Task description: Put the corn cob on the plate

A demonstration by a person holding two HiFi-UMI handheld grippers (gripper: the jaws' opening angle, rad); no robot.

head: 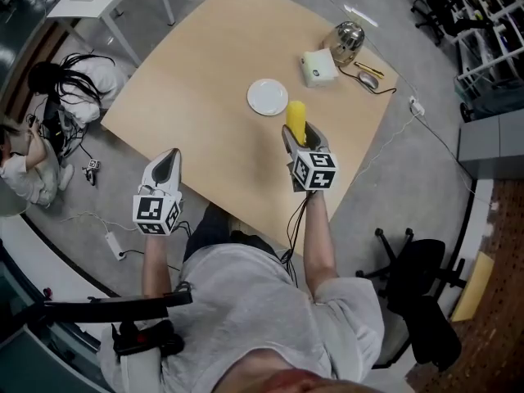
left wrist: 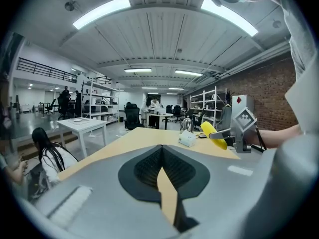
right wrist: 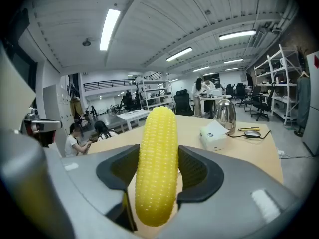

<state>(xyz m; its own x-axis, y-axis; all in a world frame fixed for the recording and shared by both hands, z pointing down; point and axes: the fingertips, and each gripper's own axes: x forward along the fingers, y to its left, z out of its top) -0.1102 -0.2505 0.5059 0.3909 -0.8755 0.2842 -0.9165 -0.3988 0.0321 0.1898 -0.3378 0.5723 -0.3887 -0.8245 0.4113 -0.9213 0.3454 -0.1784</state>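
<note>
My right claw (right wrist: 158,169) gripped the corn cob (right wrist: 157,153), which stuck out past its tips. My left claw (left wrist: 161,156) was closed on nothing, off to its left by the counter's (head: 205,80) near edge. The pickup looked done, but the set-down remained. The bare plate (head: 268,97) lay just ahead with open counter around it. A tissue box (head: 318,67) stood beyond-right.

One corn cob (head: 295,119), one plate (head: 267,97), one kettle (head: 345,38), one white box (head: 318,67), one mouse (head: 368,79)

Head view | we lose corn cob (head: 296,115) base between right gripper (head: 300,133) fingers (head: 287,139) | box (head: 318,67) print unreadable
</note>
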